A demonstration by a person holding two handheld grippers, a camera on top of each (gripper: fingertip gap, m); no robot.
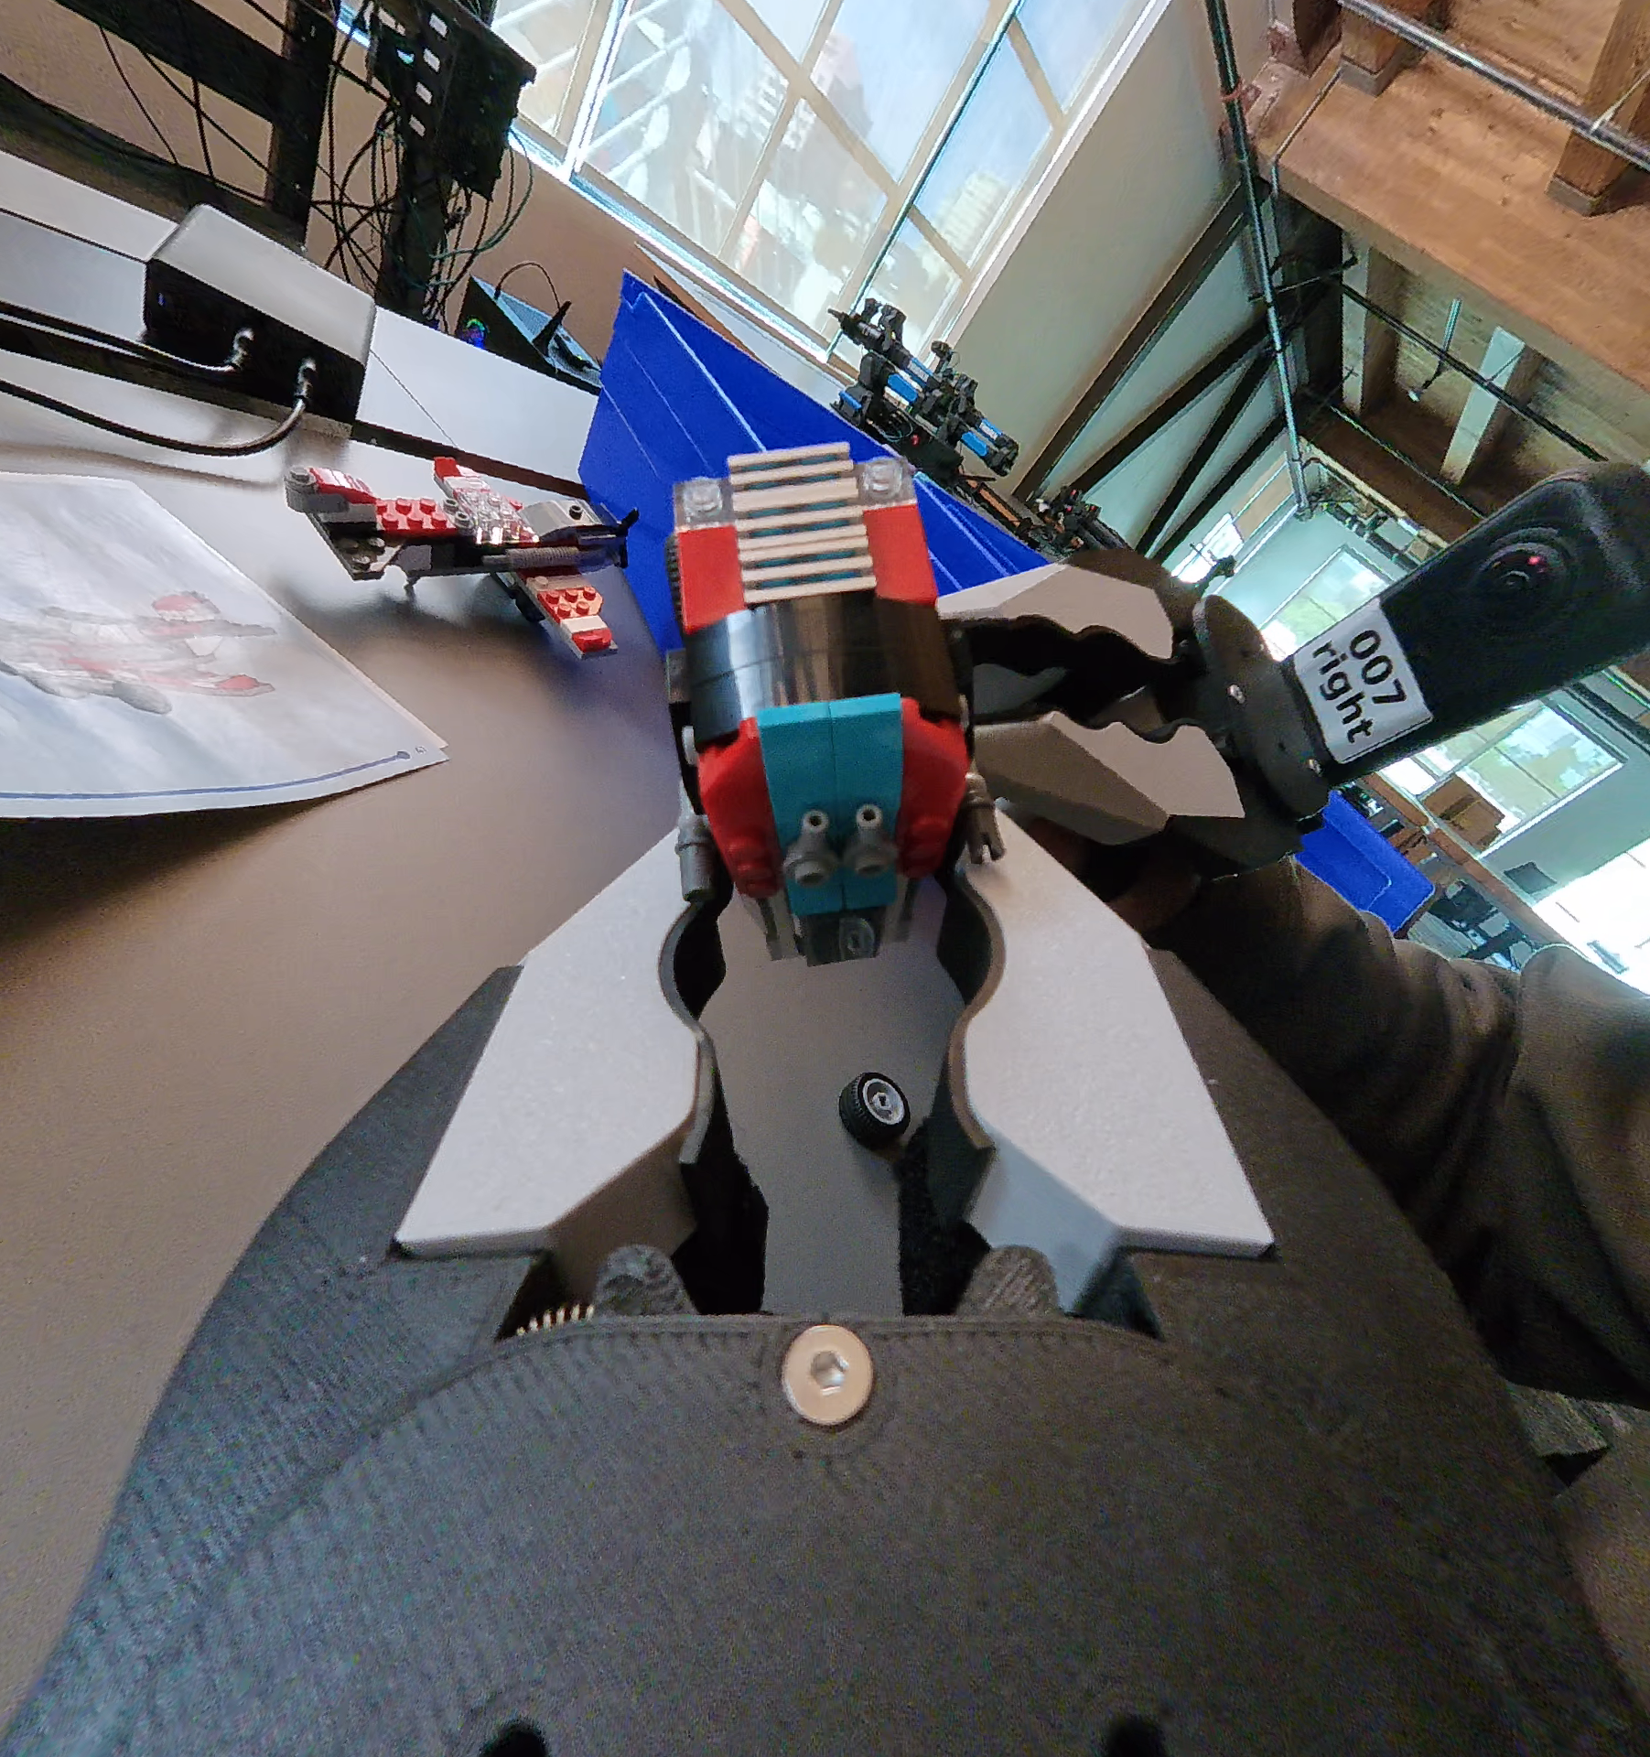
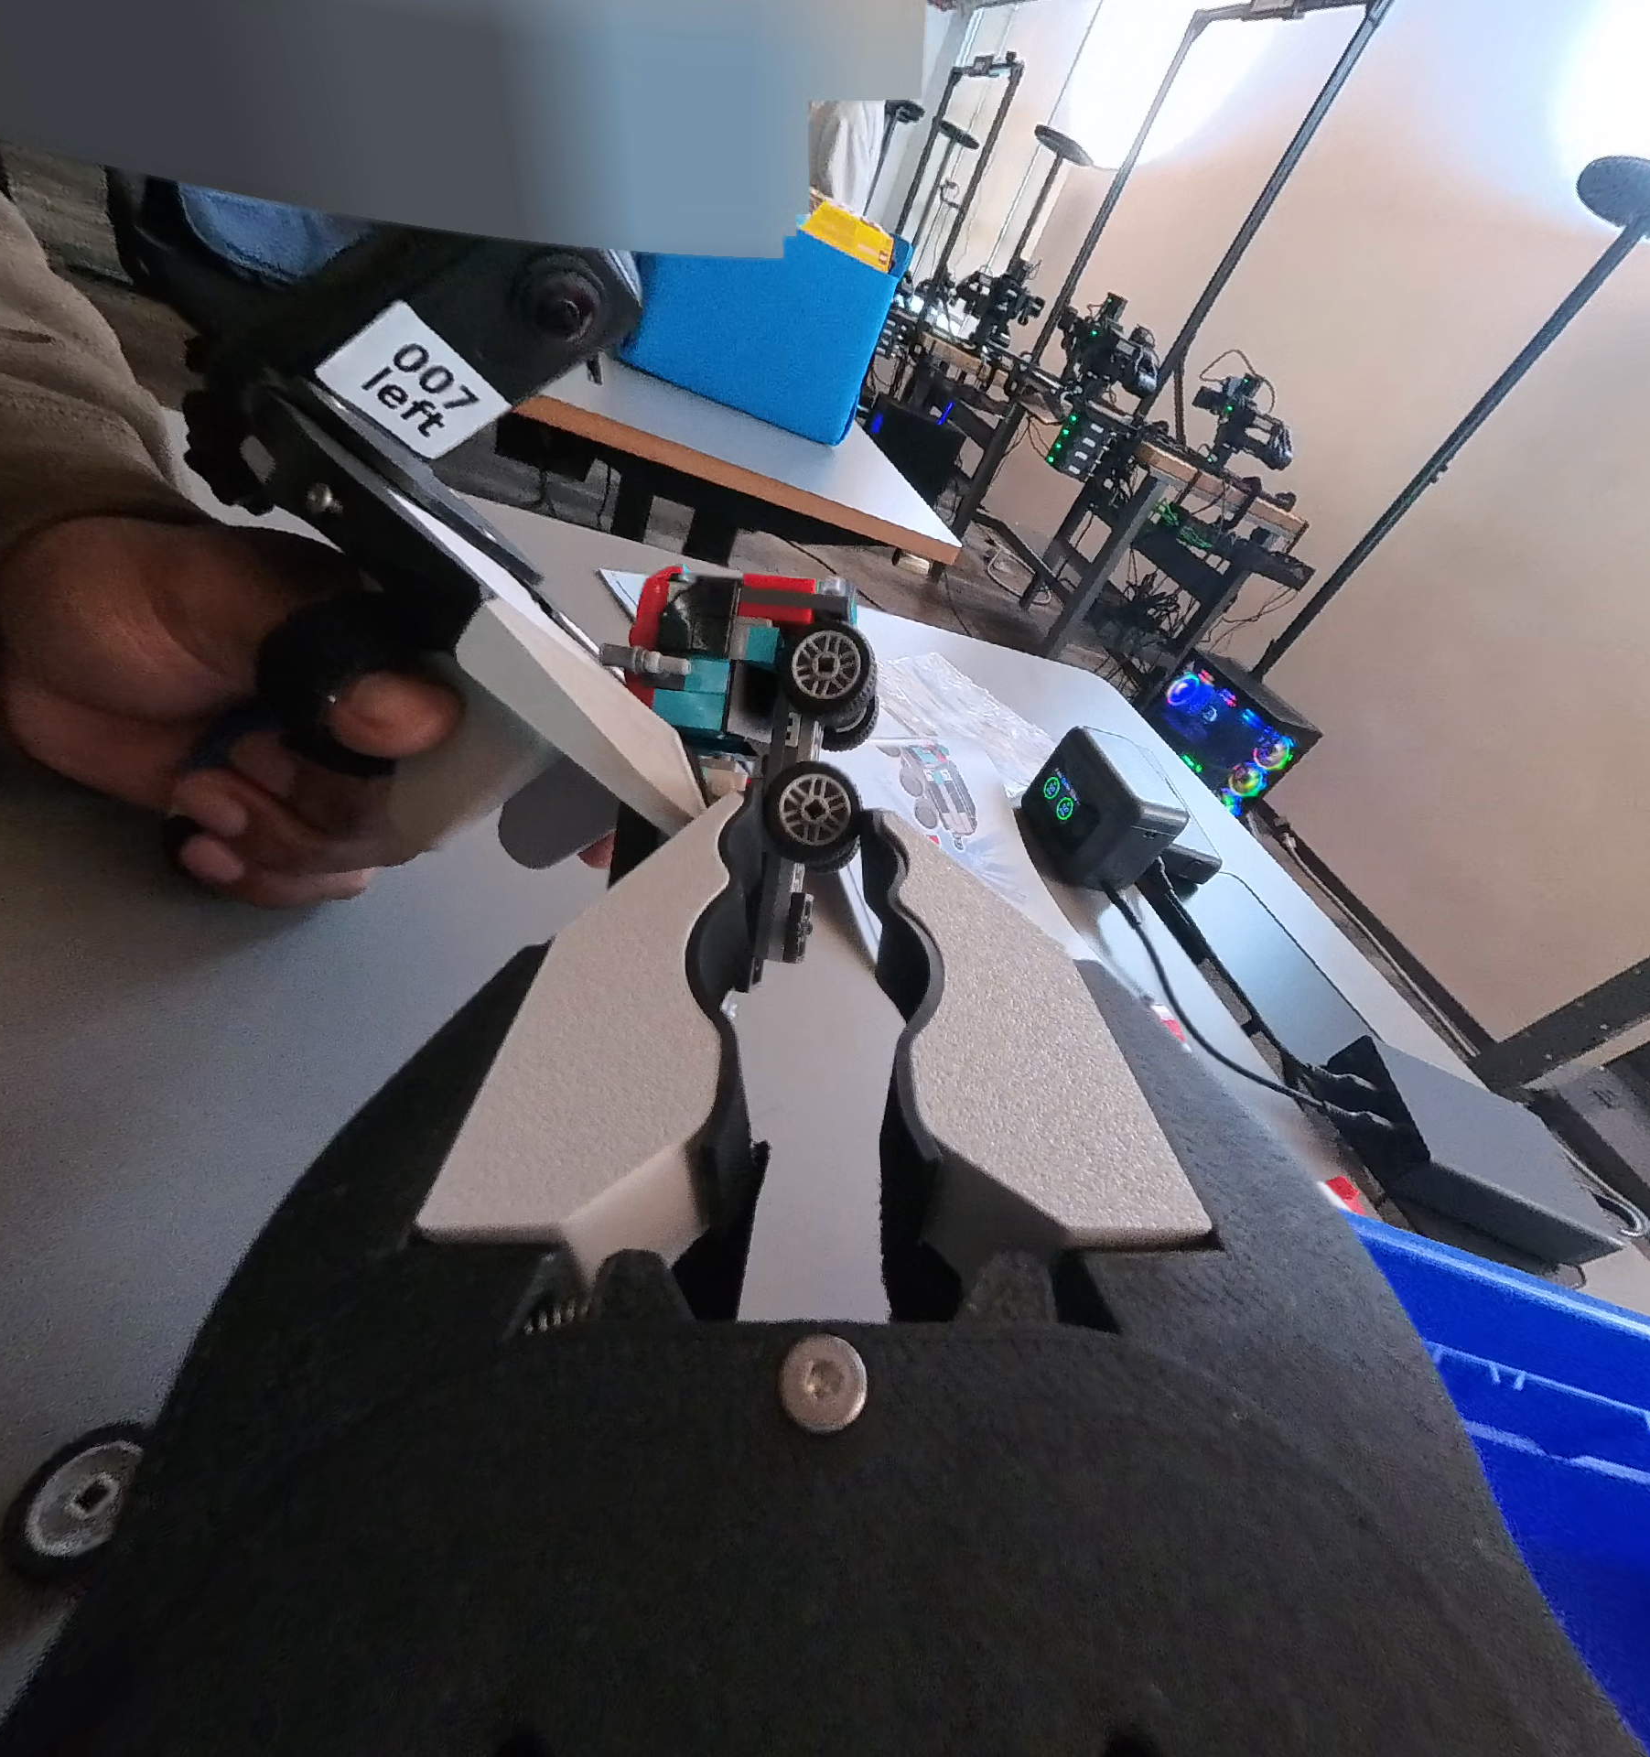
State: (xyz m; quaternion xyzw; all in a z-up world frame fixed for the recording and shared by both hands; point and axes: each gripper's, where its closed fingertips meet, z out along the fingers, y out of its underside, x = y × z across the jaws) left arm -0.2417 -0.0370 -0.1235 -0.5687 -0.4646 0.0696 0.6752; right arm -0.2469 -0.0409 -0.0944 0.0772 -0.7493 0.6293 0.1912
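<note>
While my left tongs (image 1: pixel 830 875) clamp the brick-built toy truck (image 1: pixel 816 704) by its red and teal nose, held clear of the counter (image 1: pixel 326 951), the right tongs (image 1: pixel 982 694) bite its side. Pulling the two apart could snap bricks loose. A loose wheel (image 1: pixel 873 1103) already lies below, and a red brick plane (image 1: pixel 478 542) sits near the instruction sheet (image 1: pixel 136 646).

From the right wrist, my right tongs (image 2: pixel 802 837), narrowly parted, pinch the truck's grey chassis (image 2: pixel 783 913) beside a wheel (image 2: pixel 813 808). That thin plate could twist out; the left tongs (image 2: pixel 669 780) crowd close, risking a knock.
</note>
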